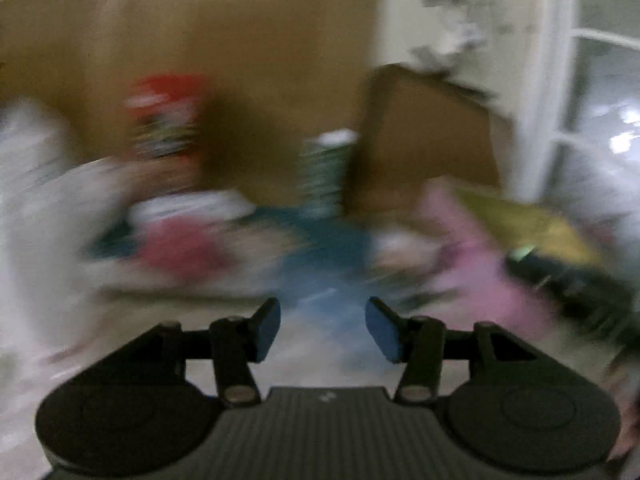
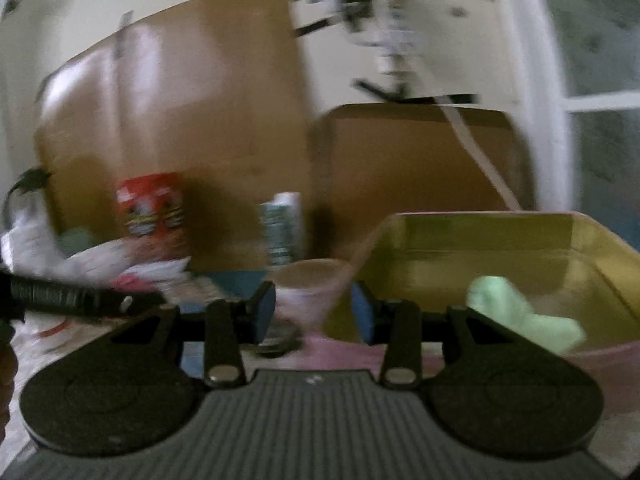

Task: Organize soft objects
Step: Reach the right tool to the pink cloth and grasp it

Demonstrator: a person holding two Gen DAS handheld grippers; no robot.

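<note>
1. The left gripper point(image 1: 322, 328) hangs with its jaws wide apart and nothing between them; its blue pads point(image 1: 267, 330) are bare.
2. Ahead of it, through heavy blur, a blue cloth point(image 1: 320, 256) lies on the counter point(image 1: 60, 360), straight in front of the gap between the jaws.
3. To the left of that cloth sits a red soft thing point(image 1: 180, 248), with white bags point(image 1: 52, 184) heaped further left. Their shapes are too smeared to tell more.
4. A red can point(image 1: 166, 120) and a green-striped can point(image 1: 326, 172) stand upright behind the cloths, against a brown cardboard sheet point(image 1: 240, 60).
5. The right gripper point(image 2: 314, 314) is also spread wide and holds nothing.
6. Just beyond its right finger stands a pink tub point(image 2: 600, 364) with a yellowish inside. A pale green cloth point(image 2: 516, 312) lies in it, near the front wall.
7. Between the right gripper's pads, further off, a small pink-and-white cup point(image 2: 308, 284) is visible just beside the tub's left corner; whether they touch I cannot tell.
8. In the right wrist view the left gripper's dark body reaches in from the left edge, low over the counter.
9. A second cardboard box point(image 2: 420, 160) stands behind the tub.
</note>
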